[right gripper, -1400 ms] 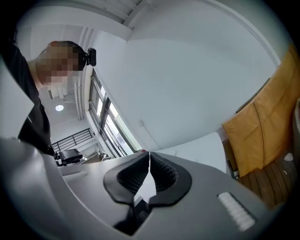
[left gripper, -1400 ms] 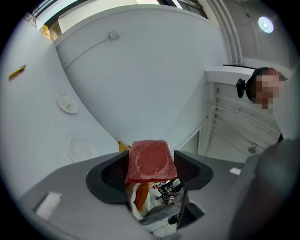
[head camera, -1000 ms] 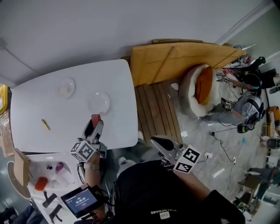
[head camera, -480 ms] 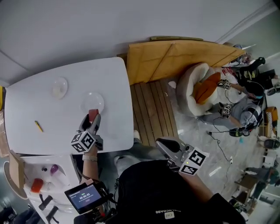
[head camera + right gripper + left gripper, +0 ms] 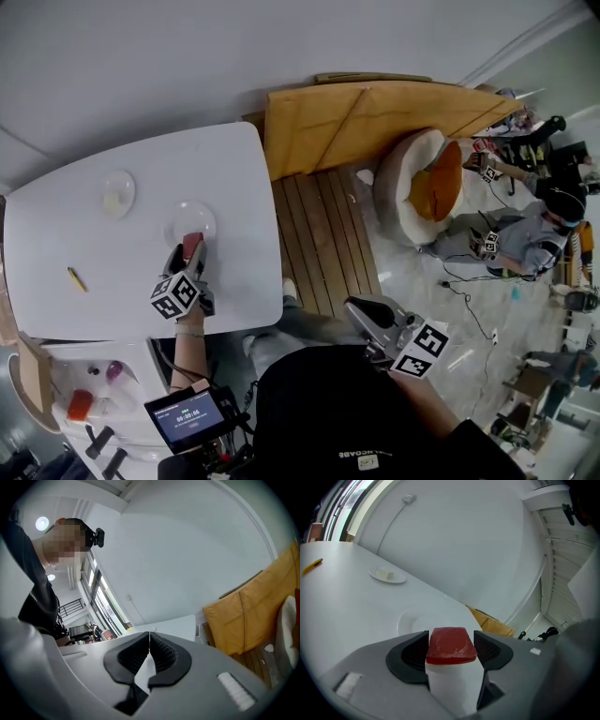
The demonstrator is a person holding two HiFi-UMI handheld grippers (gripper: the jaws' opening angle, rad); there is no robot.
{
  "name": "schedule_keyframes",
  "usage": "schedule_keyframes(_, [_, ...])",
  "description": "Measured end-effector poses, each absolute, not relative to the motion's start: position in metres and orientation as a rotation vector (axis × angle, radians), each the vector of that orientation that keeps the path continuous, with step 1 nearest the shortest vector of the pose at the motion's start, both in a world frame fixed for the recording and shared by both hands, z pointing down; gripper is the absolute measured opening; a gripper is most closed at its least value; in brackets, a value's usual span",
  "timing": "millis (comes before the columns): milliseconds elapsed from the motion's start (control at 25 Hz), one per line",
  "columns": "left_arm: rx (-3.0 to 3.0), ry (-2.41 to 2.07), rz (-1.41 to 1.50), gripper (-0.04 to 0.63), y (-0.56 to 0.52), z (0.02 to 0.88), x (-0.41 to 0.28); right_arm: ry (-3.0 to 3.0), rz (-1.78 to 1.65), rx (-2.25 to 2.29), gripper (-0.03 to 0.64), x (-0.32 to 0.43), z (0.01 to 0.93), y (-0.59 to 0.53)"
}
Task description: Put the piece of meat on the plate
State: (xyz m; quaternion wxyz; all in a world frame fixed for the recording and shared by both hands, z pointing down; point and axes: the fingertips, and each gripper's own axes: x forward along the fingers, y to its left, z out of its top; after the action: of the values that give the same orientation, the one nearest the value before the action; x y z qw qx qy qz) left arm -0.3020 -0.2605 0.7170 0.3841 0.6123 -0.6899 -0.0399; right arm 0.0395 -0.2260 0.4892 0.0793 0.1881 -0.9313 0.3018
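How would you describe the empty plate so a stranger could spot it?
Start at the white table. Just ahead of the left gripper holding the red meat sits the empty plate. The other plate, farther left, carries a small pale lump.

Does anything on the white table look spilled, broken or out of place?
Nothing stands out. The table shows no spill; the left gripper holds the piece of meat level by the nearer plate; the farther plate and a yellow pencil lie flat.
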Motion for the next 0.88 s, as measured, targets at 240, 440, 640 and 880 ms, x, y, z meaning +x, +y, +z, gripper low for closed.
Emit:
schedule_keyframes(240, [1.530, -1.762, -0.080, 0.316, -0.261, 0.730, -0.305, -2.776, 0.922, 0.590, 0.009, 0.043, 0.491, -0.228])
schedule_keyframes(440, [1.524, -1.773, -0.076, 0.316, -0.264, 0.732, -0.309, -2.768, 0.919, 0.599, 0.009, 0.042, 0.492, -0.228])
schedule_keyframes(640, [1.535, -1.793, 0.010, 0.316, -0.269, 0.735, -0.311, -2.766, 0.914, 0.616, 0.008, 0.043, 0.492, -0.228])
schedule_keyframes(880, [1.561, -1.810, 0.120, 0.316, -0.278, 0.738, -0.309, -2.764, 0.909, 0.623, 0.008, 0.046, 0.491, -0.229])
